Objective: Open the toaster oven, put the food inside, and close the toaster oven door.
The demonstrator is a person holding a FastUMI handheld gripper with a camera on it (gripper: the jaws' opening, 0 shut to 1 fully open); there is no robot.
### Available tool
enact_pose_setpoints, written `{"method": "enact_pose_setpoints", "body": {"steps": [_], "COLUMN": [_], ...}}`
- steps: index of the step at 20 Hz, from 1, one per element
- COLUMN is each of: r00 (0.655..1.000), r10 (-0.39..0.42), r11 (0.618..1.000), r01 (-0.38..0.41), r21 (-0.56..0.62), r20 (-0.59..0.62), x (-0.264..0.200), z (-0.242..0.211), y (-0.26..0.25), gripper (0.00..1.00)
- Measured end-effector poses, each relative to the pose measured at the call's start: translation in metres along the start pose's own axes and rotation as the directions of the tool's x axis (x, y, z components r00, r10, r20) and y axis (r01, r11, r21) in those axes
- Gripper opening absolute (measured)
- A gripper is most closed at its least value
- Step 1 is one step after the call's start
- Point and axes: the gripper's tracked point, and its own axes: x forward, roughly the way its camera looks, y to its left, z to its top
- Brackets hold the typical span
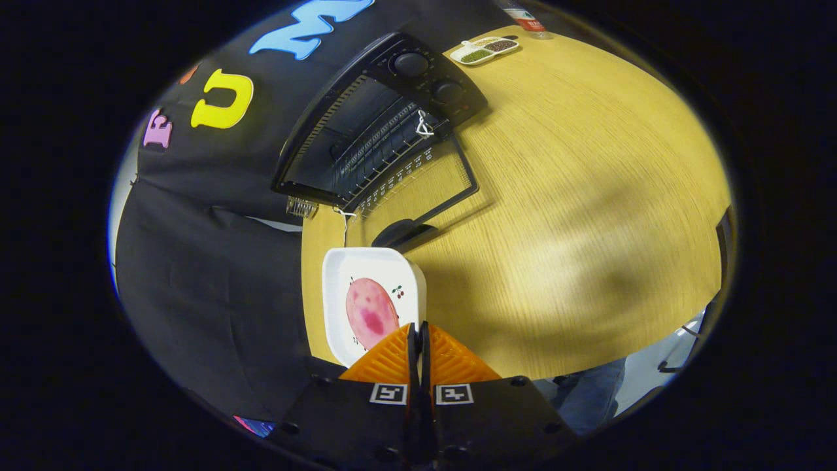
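The black toaster oven stands on the wooden table beyond the fingers. Its glass door hangs fully open and lies flat toward me, with the handle nearest. A wire rack shows in the open cavity. A white square plate carries a pink slice of food and sits just ahead of the fingers, short of the door handle. My gripper is shut, its fingertips pinching the plate's near rim.
Two knobs sit on the oven's control panel. A small white divided dish of seasonings and a bottle stand at the table's far side. A person's trouser leg shows past the near table edge.
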Motion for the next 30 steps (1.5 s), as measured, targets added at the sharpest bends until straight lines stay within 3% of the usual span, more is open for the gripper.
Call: {"method": "enact_pose_setpoints", "body": {"steps": [8,13,21,30], "r00": [0.988,0.968,0.94,0.907], "r10": [-0.018,-0.017,-0.043,-0.064], "r11": [0.992,0.97,0.9,0.83], "r01": [-0.001,-0.045,-0.11,-0.183], "r21": [0.123,0.237,0.422,0.526], "r20": [0.152,0.252,0.338,0.417], "x": [0.015,0.021,0.048,0.087], "z": [-0.01,0.008,0.044,0.117], "y": [0.034,0.051,0.056,0.065], "gripper": [0.02,0.02,0.02,0.02]}}
